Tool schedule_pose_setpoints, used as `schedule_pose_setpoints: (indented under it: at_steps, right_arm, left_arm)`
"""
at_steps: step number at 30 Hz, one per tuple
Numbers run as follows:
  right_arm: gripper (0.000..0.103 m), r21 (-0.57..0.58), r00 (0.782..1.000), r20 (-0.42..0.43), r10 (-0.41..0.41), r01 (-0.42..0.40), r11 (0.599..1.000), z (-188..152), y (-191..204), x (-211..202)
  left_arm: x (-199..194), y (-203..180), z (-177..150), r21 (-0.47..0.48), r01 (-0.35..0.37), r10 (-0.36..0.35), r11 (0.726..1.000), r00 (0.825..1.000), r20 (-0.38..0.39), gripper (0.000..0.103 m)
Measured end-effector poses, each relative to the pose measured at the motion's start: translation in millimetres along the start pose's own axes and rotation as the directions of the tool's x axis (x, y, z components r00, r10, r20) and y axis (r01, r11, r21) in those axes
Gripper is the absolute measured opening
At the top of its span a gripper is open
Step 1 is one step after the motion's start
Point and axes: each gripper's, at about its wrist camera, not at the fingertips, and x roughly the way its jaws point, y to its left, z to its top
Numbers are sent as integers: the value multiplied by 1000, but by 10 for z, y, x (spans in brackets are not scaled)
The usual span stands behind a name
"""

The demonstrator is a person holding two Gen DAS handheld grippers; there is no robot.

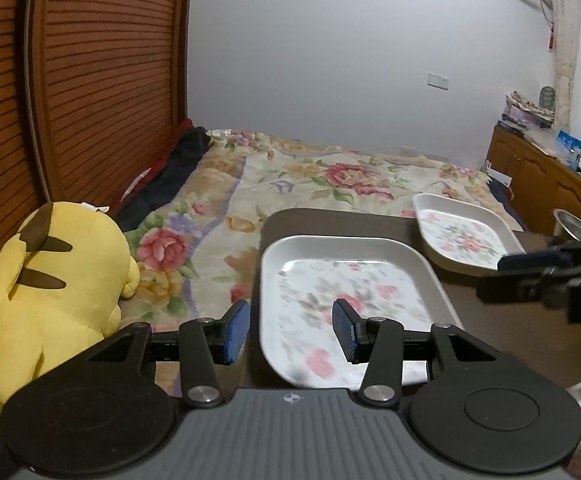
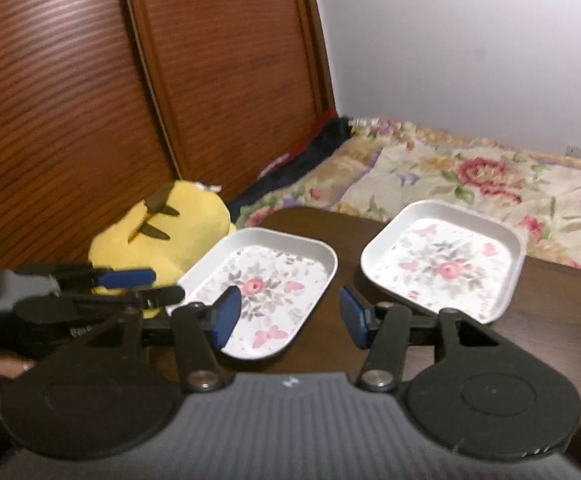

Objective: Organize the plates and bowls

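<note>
The left gripper (image 1: 290, 332) hangs with its jaws partly apart and nothing between the pads, above the near left edge of the oblong plate (image 1: 342, 304). That plate's long axis runs away from the tool and slightly rightward across the dark table (image 1: 510, 332). It holds nothing; only its printed flowers show. Farther ahead and to the right lies the squarer plate (image 1: 462, 236), equally bare inside, one corner pointing away.

The right gripper (image 2: 288, 316) is likewise half open and grasps nothing; the oblong plate (image 2: 264, 292) sits ahead-left of its pads, the squarer plate (image 2: 446, 260) ahead-right, the two apart.
</note>
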Motion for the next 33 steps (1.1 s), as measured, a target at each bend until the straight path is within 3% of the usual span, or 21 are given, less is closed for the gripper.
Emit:
schedule_pose_setpoints:
  at_steps: [3, 11, 19, 21, 33]
  right_arm:
    - [55, 1, 999, -49, -11, 11, 1000, 20, -9, 228]
    - [47, 12, 990, -139, -29, 31, 999, -2, -83, 602]
    - [31, 7, 985, -168, -28, 29, 1000, -20, -80, 737]
    - [17, 7, 985, -170, -20, 22, 1000, -15, -76, 745]
    - [16, -8, 987, -156, -34, 33, 999, -23, -100, 756]
  left_arm:
    - [145, 103, 11, -14, 6, -6, 1000, 1000, -17, 38]
    - [377, 197, -43, -35, 32, -34, 999, 998, -52, 30]
    - [385, 215, -41, -34, 29, -31, 999, 998, -53, 24]
    - [377, 208, -42, -33, 26, -28, 999, 998, -53, 23]
    - [358, 253, -64, -68, 30, -33, 997, 998, -50, 23]
